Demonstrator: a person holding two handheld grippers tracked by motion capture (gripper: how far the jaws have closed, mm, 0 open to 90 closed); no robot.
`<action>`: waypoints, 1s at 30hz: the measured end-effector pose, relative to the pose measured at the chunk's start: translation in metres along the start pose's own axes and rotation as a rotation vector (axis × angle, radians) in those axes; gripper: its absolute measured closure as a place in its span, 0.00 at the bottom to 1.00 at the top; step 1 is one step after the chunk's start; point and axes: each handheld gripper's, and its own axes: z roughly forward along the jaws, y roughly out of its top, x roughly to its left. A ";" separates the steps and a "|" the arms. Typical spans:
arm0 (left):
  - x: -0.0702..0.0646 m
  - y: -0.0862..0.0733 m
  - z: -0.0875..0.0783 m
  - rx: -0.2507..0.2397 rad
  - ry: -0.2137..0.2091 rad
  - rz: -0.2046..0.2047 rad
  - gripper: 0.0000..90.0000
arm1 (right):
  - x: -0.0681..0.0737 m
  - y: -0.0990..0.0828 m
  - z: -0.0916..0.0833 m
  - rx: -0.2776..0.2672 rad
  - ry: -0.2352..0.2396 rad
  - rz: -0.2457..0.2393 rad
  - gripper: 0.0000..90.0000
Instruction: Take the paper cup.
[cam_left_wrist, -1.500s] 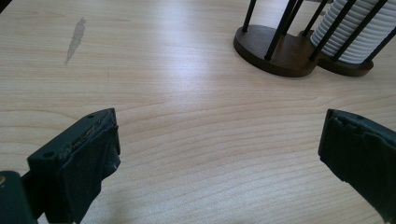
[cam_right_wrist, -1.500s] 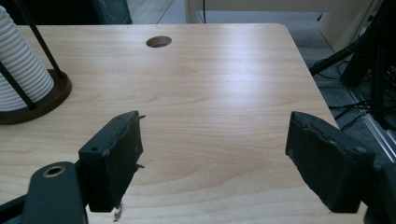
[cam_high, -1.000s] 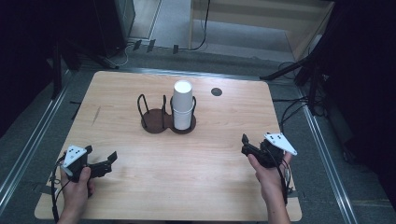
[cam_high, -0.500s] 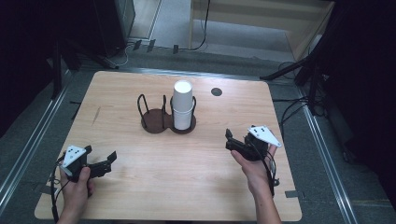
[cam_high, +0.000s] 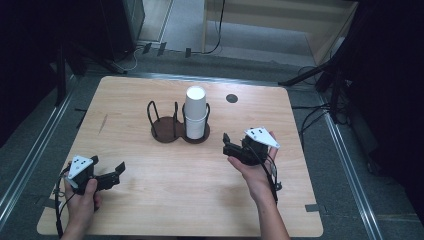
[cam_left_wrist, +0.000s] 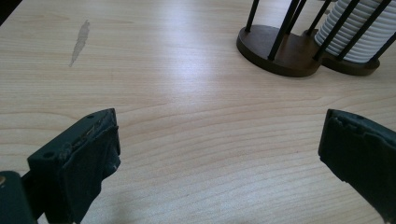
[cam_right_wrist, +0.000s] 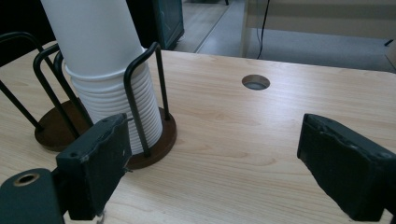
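Left gripper (cam_high: 116, 170): near table (cam_high: 150, 210) edge, jaws apart, nothing between. Right gripper (cam_high: 227, 144): jaws apart, nothing between, just right of the rack (cam_high: 177, 131). Cup stack (cam_high: 195, 112): upright in rack's right ring, mid-table. Hole (cam_high: 231, 98): beyond.

Overhead light is falling on the wooden table (cam_high: 150, 210), leaving it evenly bright while the floor and the room to the left and right are sinking into near black. The far strip of floor is catching paler light. In the high view the picture is looking soft and slightly grainy, and the table's edges are bowing a little. In the left gripper view a broad sheen is lying across the wood near the middle, and the near black pads (cam_left_wrist: 88, 163) are showing blurred. In the right gripper view the stack of white cups (cam_right_wrist: 100, 60) is glaring bright, casting a faint shadow on the wood.
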 end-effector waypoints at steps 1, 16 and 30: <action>0.000 0.000 0.000 -0.001 0.000 0.000 0.00 | 0.000 0.000 0.000 0.000 0.000 0.000 0.10; 0.001 0.000 0.000 0.002 -0.012 -0.004 0.00 | 0.024 0.012 0.020 0.000 0.045 0.017 0.11; 0.002 0.001 0.000 0.001 -0.019 -0.010 0.00 | 0.049 0.019 0.037 -0.006 0.092 0.008 0.11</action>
